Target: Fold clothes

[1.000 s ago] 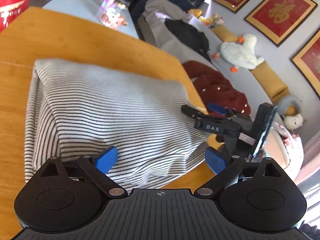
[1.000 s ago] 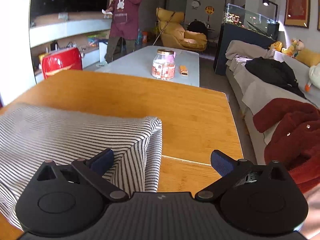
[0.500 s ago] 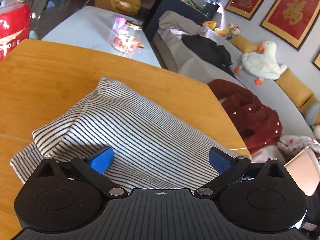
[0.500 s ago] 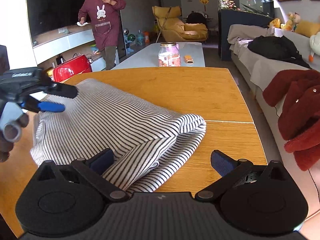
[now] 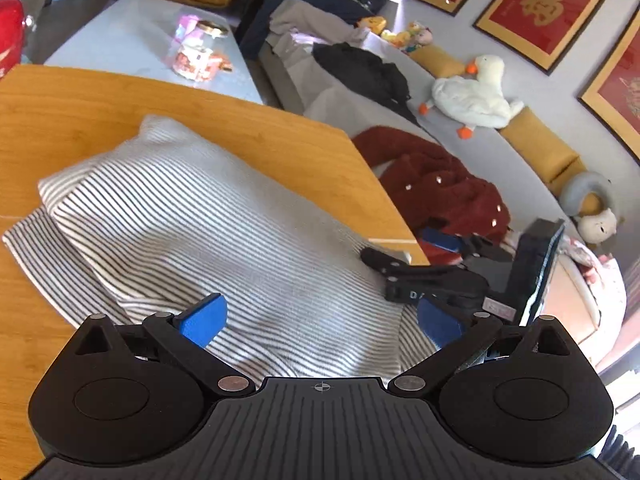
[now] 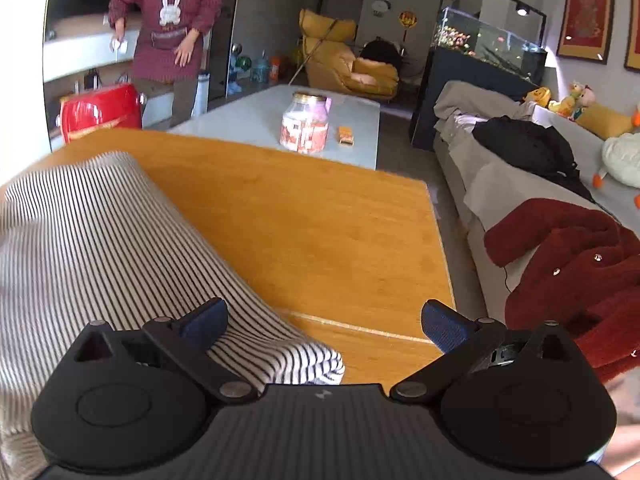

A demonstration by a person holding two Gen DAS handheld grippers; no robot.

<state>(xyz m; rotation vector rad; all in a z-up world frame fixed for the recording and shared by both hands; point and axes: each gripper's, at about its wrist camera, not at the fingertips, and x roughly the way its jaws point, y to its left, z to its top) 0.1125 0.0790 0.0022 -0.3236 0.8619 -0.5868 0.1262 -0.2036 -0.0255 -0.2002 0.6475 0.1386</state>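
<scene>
A striped top [image 5: 224, 232] is seen lying folded on a wooden table [image 5: 80, 112], bulked up in layers, its far corner toward 11 o'clock in the left wrist view. The left gripper [image 5: 320, 320] is held over the near part of the cloth, jaws wide apart, nothing clamped; blue pads [image 5: 202, 318] are seen at either side above the stripes. At 3 o'clock in that view the right gripper [image 5: 420, 256] is seen at the cloth's right edge near the table corner, its blue fingers spread.

In the right wrist view the right gripper [image 6: 324, 322] is shown with jaws apart, empty; the left pad is over the striped top [image 6: 100, 248], the right pad over bare table [image 6: 320, 220]. The cloth fills 7 to 10 o'clock. A jar [image 6: 306, 122] is seen on a pale low table at 12 o'clock, a red coat [image 6: 572, 264] on a sofa at 3 o'clock, a person in a maroon top [image 6: 168, 16] at 11 o'clock, a red appliance [image 6: 100, 112] at 10 o'clock. A white goose toy [image 5: 472, 96] is seen on the sofa at 2 o'clock in the left view
</scene>
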